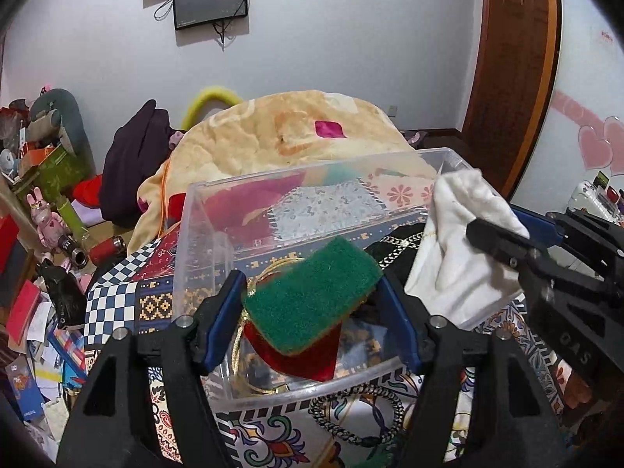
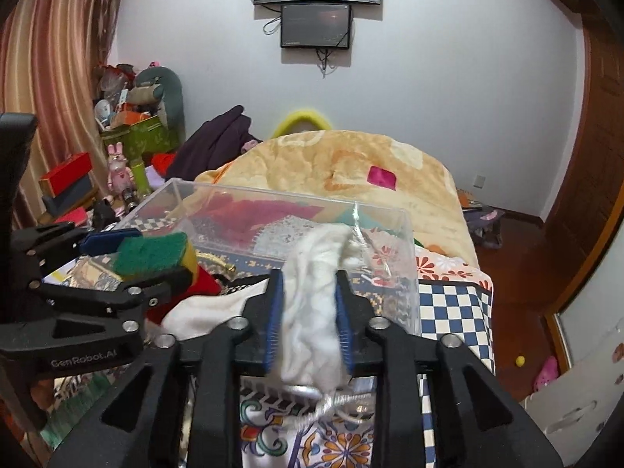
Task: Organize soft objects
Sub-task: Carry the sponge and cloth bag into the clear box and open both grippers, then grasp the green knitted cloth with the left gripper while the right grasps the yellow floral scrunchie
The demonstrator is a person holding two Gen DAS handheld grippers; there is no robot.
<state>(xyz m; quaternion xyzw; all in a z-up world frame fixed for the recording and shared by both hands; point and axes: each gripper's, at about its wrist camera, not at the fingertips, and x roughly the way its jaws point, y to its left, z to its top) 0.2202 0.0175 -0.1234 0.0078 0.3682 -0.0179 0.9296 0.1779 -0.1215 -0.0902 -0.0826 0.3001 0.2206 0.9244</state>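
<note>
My left gripper [image 1: 312,292] is shut on a green scouring sponge [image 1: 312,292] with a yellow underside and holds it over the clear plastic box [image 1: 202,210]. The sponge also shows in the right wrist view [image 2: 156,251]. A red cloth [image 1: 308,355] lies in the box under the sponge. My right gripper [image 2: 310,292] is shut on a white cloth [image 2: 312,312] above the box's right side. In the left wrist view the white cloth [image 1: 460,241] hangs from the right gripper [image 1: 503,241] at the box's right rim.
The box stands on a patterned cover [image 1: 273,436] with a checkered part [image 2: 448,312]. A dark chain [image 1: 362,413] lies in front of the box. A beige blanket [image 1: 296,132] is heaped behind. Clutter [image 1: 43,214] fills the left side.
</note>
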